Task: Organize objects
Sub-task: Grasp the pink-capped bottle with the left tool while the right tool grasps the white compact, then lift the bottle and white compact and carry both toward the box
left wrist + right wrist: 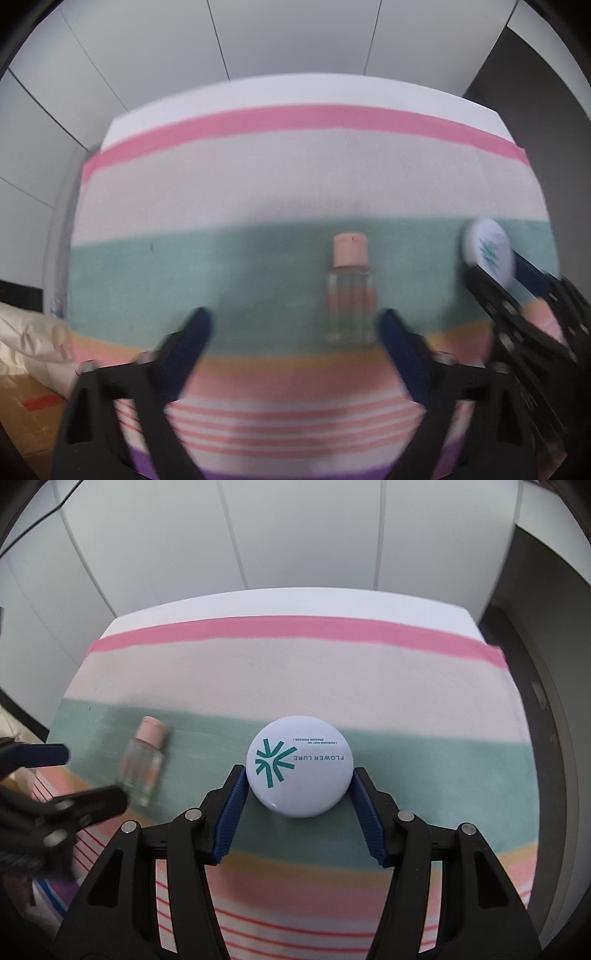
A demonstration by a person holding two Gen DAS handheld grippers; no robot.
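A small clear bottle (350, 295) with a pink cap lies on the teal stripe of the cloth. My left gripper (293, 321) hangs over it, open, the bottle close to the right fingertip and far from the left one. A round white compact (299, 771) printed with a teal logo rests on the same stripe. My right gripper (300, 775) is shut on it, a blue pad against each side. The right wrist view shows the bottle (142, 764) and left gripper (85, 775) at its left. The compact (487, 251) and right gripper (498, 269) appear blurred in the left wrist view.
A striped cloth (332, 672) in pink, cream, teal and orange covers the table. White wall panels (295, 535) stand behind the far edge. A cream bag (33, 332) and cardboard box (26, 406) sit beyond the table's left side.
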